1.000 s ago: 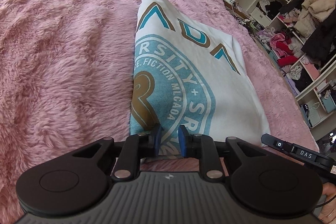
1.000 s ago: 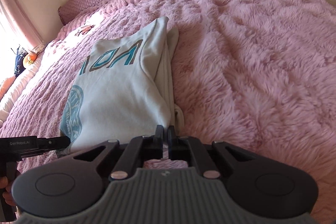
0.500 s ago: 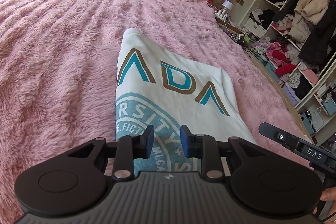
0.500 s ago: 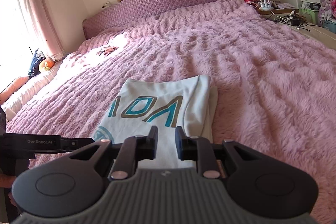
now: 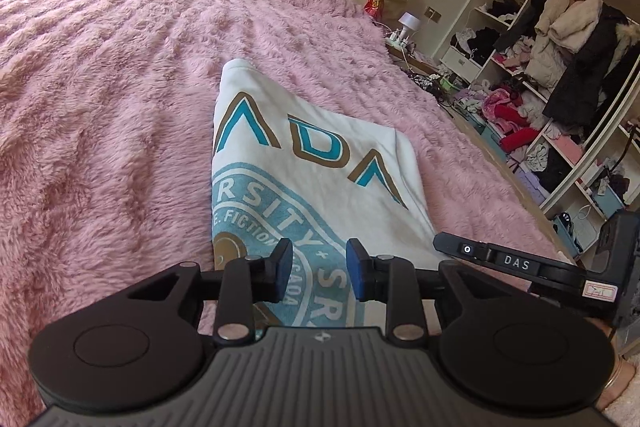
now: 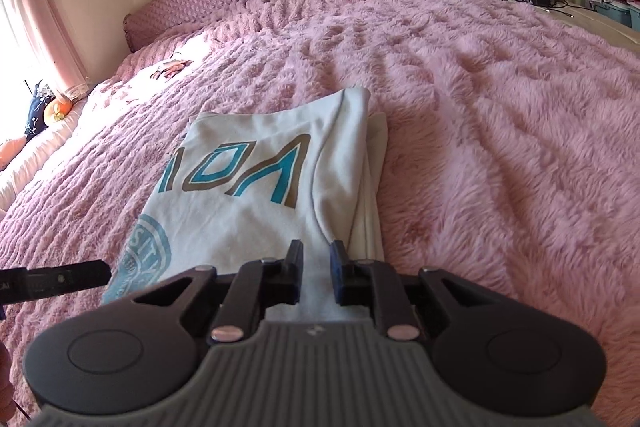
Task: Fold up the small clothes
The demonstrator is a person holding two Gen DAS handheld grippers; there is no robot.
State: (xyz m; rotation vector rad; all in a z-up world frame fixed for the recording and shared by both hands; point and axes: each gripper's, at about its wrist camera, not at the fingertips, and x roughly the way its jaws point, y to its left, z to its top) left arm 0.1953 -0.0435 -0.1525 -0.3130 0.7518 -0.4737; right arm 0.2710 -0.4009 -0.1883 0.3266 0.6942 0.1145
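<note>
The folded white shirt (image 5: 320, 167) is laid on the pink blanket (image 5: 100, 127) just ahead of both tools, its long axis running away from them. The left gripper (image 5: 319, 269) is seen empty above the near printed edge, its jaws opening; the right gripper (image 6: 316, 269) is held narrowly parted and empty, beside the layered right edge.

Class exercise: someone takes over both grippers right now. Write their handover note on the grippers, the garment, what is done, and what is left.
Left gripper: jaws opening, nothing between the fingers.
Right gripper: open, empty.
White printed shirt: lies folded into a narrow panel on the pink blanket, free of both grippers.
Done: side folds appear made.
Left: probably a final fold end to end, then smoothing.
</note>
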